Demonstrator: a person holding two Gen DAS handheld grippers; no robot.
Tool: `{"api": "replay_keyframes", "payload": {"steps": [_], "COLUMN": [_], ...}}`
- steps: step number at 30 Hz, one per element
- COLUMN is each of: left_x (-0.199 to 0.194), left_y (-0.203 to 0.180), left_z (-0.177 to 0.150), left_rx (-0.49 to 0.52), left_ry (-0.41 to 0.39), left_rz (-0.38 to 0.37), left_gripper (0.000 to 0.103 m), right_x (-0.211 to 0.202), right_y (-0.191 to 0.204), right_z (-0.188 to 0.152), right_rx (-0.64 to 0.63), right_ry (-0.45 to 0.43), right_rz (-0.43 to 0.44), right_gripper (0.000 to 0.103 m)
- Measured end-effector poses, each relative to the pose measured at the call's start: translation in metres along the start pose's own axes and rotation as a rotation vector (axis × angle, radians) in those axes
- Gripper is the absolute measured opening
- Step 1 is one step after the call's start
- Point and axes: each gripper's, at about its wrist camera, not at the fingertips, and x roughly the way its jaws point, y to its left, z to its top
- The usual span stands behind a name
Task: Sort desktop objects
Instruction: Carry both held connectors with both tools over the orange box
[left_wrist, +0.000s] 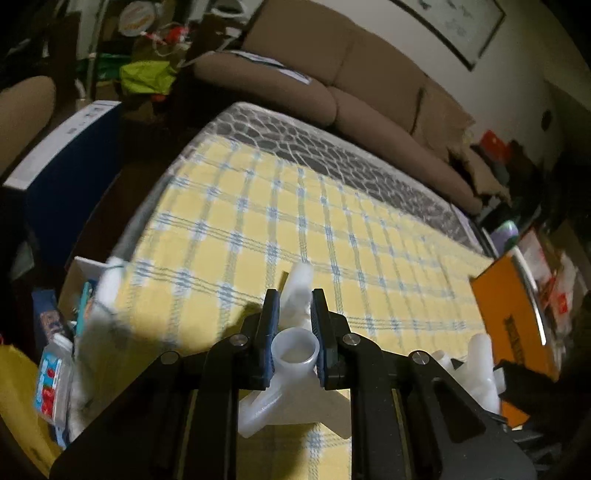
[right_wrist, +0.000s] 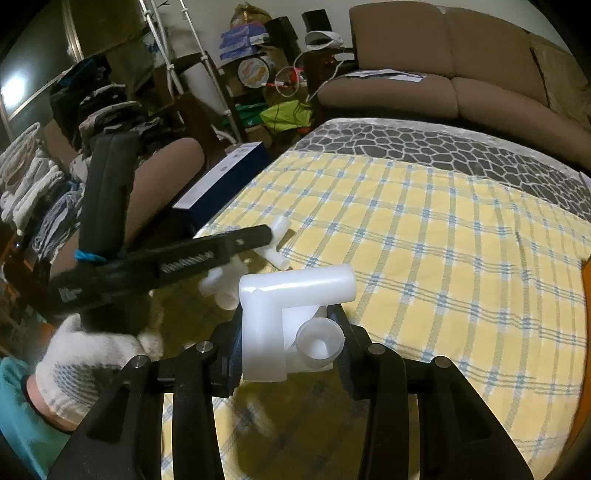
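My left gripper (left_wrist: 294, 306) is shut on a white multi-way pipe connector (left_wrist: 295, 356), its blue pads pressing both sides of an open socket. It hangs just above the yellow checked cloth (left_wrist: 295, 221). In the right wrist view my right gripper (right_wrist: 291, 328) is shut on a white corner connector (right_wrist: 264, 325) whose arms hide most of the fingers. Further left, the left gripper (right_wrist: 267, 234) shows side-on, holding its connector (right_wrist: 277, 245). Another white connector (right_wrist: 221, 288) lies on the cloth (right_wrist: 443, 258) under it. A white-gloved hand (right_wrist: 85, 354) grips the left handle.
An orange box (left_wrist: 513, 321) sits at the table's right end. A carton of packets (left_wrist: 55, 369) stands at the left edge. A dark blue box (right_wrist: 221, 181) lies beside the table, and a brown sofa (right_wrist: 461, 88) stands behind it. Clutter fills the far left.
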Motion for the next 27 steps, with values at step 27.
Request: {"api": "replay_keyframes", "payload": {"steps": [27], "left_x": [-0.071], "left_y": [-0.200], "left_z": [-0.055], "left_rx": [0.232], "left_ry": [0.055], "left_rz": [-0.171], "left_gripper": [0.016], "right_x": [-0.160], "right_y": [-0.049], "right_z": [-0.011], "right_rx": [0.068], "right_ry": [-0.094], "right_rz": [-0.134], "right_gripper": [0.041]}}
